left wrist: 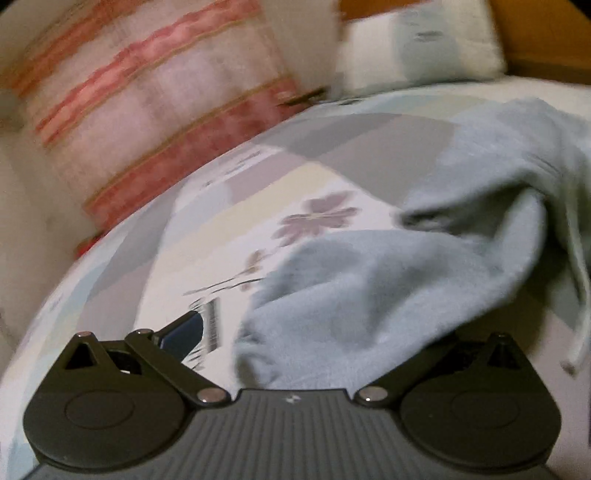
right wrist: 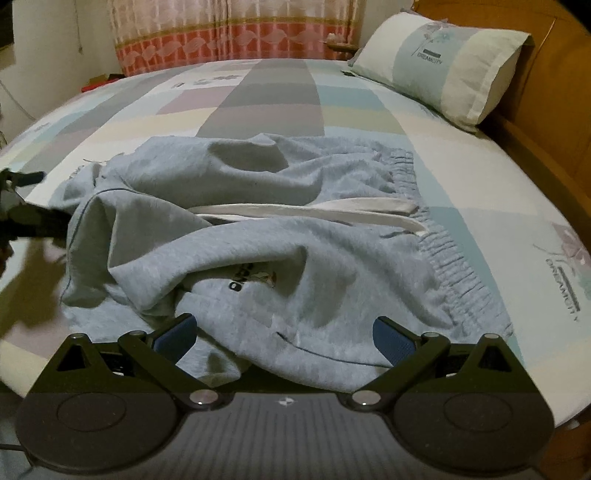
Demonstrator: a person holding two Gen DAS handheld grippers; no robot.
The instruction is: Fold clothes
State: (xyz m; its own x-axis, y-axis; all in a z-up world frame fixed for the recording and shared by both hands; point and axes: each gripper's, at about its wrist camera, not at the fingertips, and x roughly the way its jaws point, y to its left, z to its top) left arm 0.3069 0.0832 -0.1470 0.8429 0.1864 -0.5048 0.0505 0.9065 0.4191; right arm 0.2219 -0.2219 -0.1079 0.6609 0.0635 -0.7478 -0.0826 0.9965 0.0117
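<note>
One crumpled grey garment (right wrist: pixel 258 229) lies heaped near the middle of the bed (right wrist: pixel 461 184), its elastic waistband (right wrist: pixel 454 266) turned toward the headboard side and a white drawstring (right wrist: pixel 314 210) running across it. We see a small dark print (right wrist: pixel 251 277) half buried in a fold, too creased to read. A pillow (right wrist: pixel 443 62) sits at the bed's far right corner against a wooden headboard (right wrist: pixel 554 110), well apart from the garment. A pink-banded curtain (right wrist: pixel 229 33) hangs beyond the far edge of the bed.

Our right hand-held gripper (right wrist: pixel 284 341) is at the bed's near edge with its blue pads (right wrist: pixel 391 339) spread wide, and the garment's near hem bulges up between them; whether the pads touch the cloth we cannot tell. At the left edge of that view a dark, blurred shape (right wrist: pixel 29 218) hovers beside the garment, and its shadow falls on the sheet.

Our left wrist view is smeared by motion. There the garment (left wrist: pixel 369 302) covers the right finger of the left hand-held gripper (left wrist: pixel 295 354) completely; only the left pad (left wrist: pixel 184 334) shows, standing clear of the cloth over the flowered sheet (left wrist: pixel 317 218). With one finger hidden, we cannot tell if this gripper is apart or closed on the fabric.
</note>
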